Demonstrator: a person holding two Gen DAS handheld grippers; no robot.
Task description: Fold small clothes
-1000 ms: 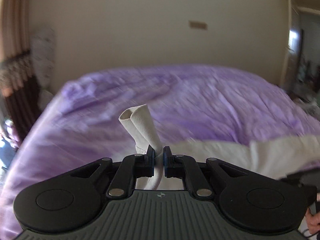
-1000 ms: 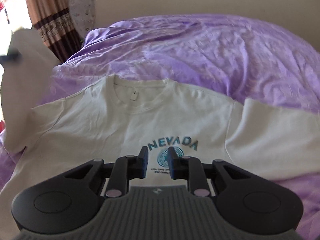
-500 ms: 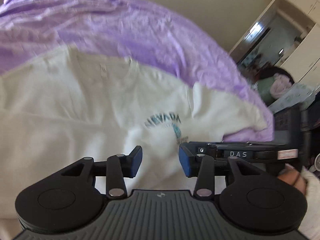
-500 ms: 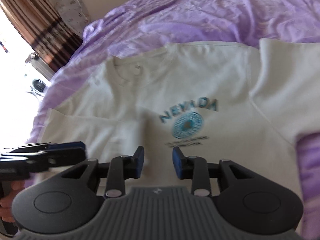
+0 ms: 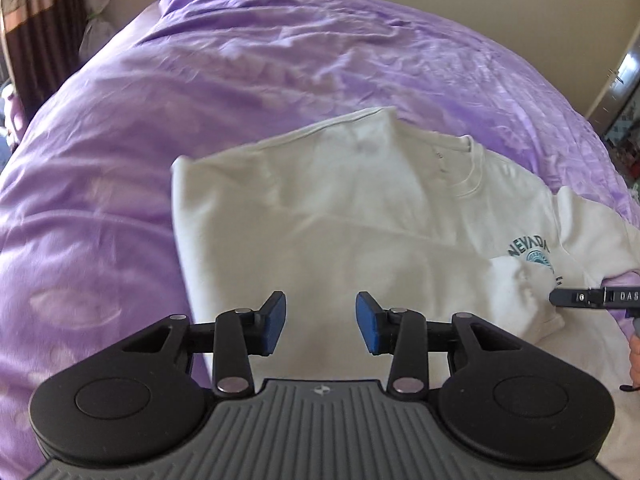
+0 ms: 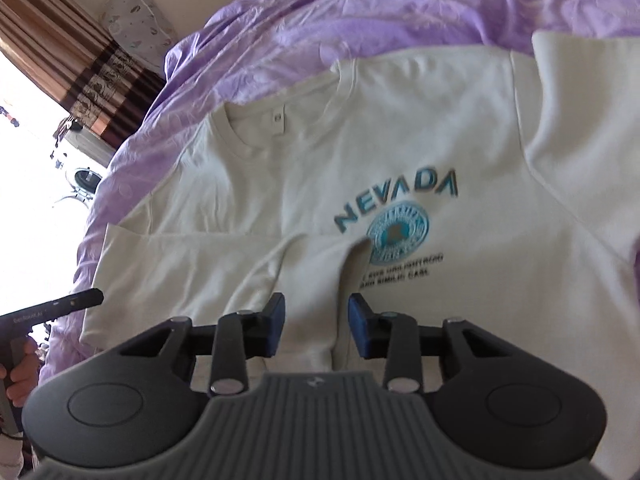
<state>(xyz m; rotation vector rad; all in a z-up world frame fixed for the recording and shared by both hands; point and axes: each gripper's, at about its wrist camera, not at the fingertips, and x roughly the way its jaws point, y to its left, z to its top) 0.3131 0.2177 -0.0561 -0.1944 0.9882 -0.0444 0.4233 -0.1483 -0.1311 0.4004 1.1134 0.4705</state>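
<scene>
A cream T-shirt with a teal NEVADA print lies face up on the purple bedspread. Its left sleeve is folded in over the chest. The shirt also shows in the left wrist view, with the folded left side nearest. My left gripper is open and empty, just above the shirt's folded left side. My right gripper is open and empty above the lower chest, near the folded sleeve's end. The right gripper's tip also shows in the left wrist view.
The purple bedspread stretches far and left of the shirt. A striped curtain and a bright window are at the left, with a patterned pillow against the wall. A cupboard door stands at the far right.
My left gripper held the raised sleeve a second ago, then let it go folded over the chest and opened. It has drawn back left. My right gripper opened wider and moved closer over the shirt.
</scene>
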